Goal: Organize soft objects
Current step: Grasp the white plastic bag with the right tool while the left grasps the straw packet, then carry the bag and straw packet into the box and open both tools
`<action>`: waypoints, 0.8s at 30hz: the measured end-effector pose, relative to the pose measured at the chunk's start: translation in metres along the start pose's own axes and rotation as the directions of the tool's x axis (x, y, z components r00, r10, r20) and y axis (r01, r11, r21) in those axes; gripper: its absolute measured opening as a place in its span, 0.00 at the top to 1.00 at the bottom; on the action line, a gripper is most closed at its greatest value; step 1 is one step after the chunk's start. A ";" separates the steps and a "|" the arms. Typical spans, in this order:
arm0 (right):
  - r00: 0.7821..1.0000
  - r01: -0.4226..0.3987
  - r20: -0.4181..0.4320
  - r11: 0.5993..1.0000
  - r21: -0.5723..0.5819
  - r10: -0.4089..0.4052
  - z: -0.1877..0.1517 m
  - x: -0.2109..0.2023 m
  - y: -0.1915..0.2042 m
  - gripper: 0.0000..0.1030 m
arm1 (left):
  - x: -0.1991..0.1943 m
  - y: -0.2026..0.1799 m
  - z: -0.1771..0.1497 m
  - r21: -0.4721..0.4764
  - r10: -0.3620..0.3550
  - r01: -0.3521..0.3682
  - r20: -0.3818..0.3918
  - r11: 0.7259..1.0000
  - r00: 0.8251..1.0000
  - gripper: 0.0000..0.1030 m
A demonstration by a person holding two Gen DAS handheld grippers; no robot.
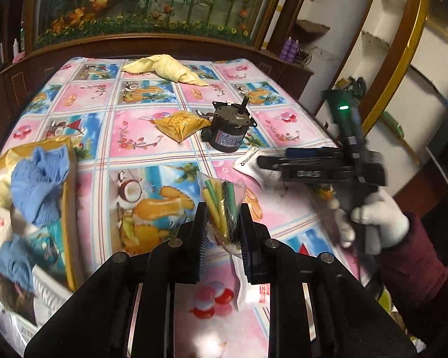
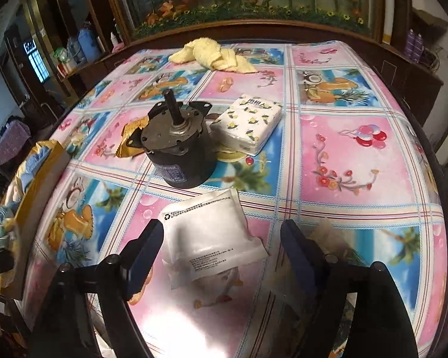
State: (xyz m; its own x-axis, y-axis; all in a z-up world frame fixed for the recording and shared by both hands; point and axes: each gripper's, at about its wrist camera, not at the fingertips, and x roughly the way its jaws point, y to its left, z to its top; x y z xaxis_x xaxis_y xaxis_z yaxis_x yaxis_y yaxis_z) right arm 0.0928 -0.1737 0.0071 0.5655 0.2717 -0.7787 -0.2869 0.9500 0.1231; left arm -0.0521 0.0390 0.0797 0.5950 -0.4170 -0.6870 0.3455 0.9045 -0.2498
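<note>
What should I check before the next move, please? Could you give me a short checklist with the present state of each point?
1. Left gripper shut on the clear bag of green and yellow sticks: ok.
2. Bag lifted off the tablecloth: cannot tell.
3. Gold box at left, open, with blue cloth inside: ok.
4. Right gripper open around the white pouch: ok.
5. Motor standing apart from the pouch: ok.
6. Yellow towel in the box: not ok, it lies at the far edge.
</note>
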 end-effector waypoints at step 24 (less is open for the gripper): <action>0.972 -0.229 0.052 0.973 -0.030 0.230 -0.011 -0.053 0.076 0.42 | -0.140 0.158 -0.070 -0.377 0.290 -0.218 0.147 0.900 0.946 0.81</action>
State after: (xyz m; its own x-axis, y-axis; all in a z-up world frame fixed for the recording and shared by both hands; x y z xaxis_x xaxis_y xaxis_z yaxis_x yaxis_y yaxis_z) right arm 0.0322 -0.1179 0.0506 0.5238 0.4909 -0.6962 -0.4316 0.8575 0.2800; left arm -0.1313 0.2461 0.0887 0.7697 -0.1450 -0.6217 -0.0920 0.9385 -0.3327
